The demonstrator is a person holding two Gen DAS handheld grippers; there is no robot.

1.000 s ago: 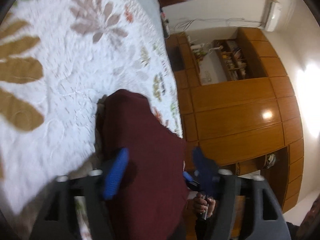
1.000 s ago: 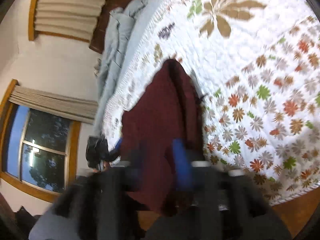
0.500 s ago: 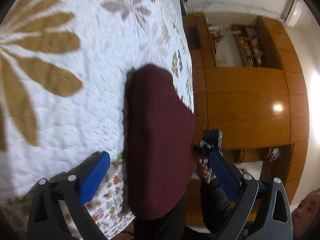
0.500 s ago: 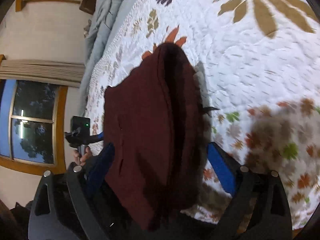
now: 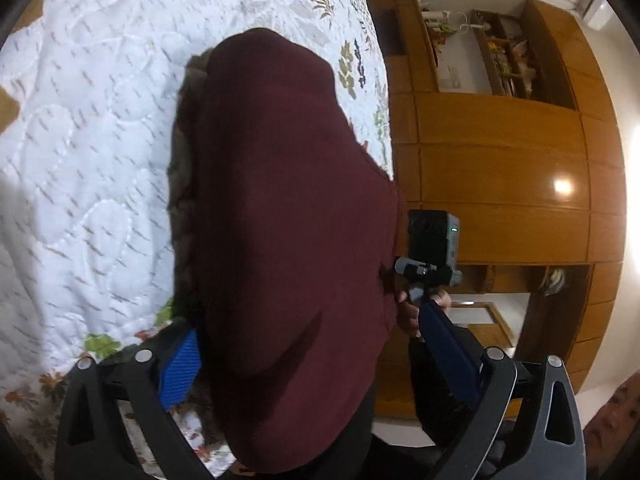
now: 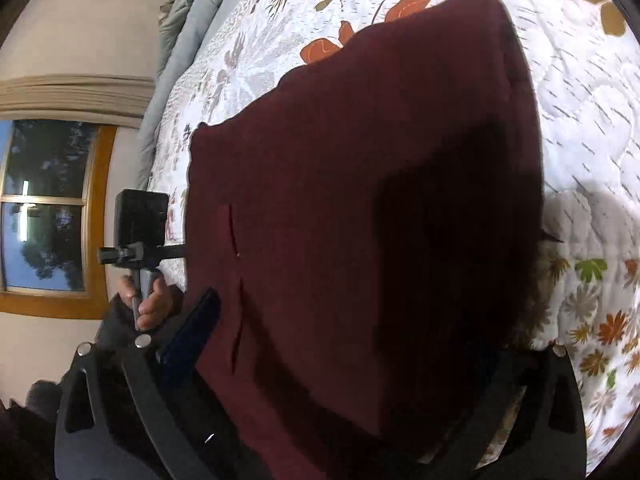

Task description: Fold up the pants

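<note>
One flowered quilt [image 5: 92,152] spreads beneath both tongs. Maroon pants [image 5: 280,220], folded, lie on it between the wide-spread jaws of the left gripper [image 5: 316,356] and of the right gripper [image 6: 360,344]; both have just been opening, pads off the cloth.

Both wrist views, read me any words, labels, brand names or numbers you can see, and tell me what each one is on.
None can be read.
Books on the wooden shelves: spines too small and blurred.
Camera on the other gripper: only a small green light, no lettering.
Maroon pants and floral quilt: no text.
</note>
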